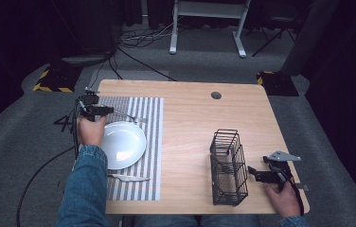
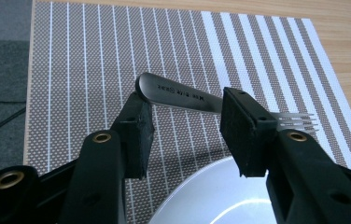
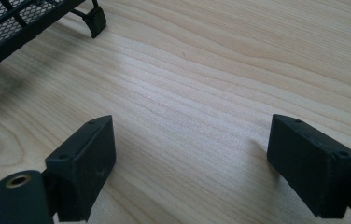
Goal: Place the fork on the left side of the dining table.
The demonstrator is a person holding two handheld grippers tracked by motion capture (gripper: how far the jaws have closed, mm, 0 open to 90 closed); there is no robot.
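A steel fork lies on the striped placemat just beyond the white plate. My left gripper is open, its jaws standing on either side of the fork's handle, with the left pad close against the handle's rounded end. From above, the left gripper sits at the mat's far left corner, with the fork pointing right from it. My right gripper is open and holds nothing, hovering low over bare wood just right of the black wire basket.
A knife lies on the placemat in front of the plate. The basket's foot and mesh show at the upper left of the right gripper view. The wooden table has a round cable hole at the back.
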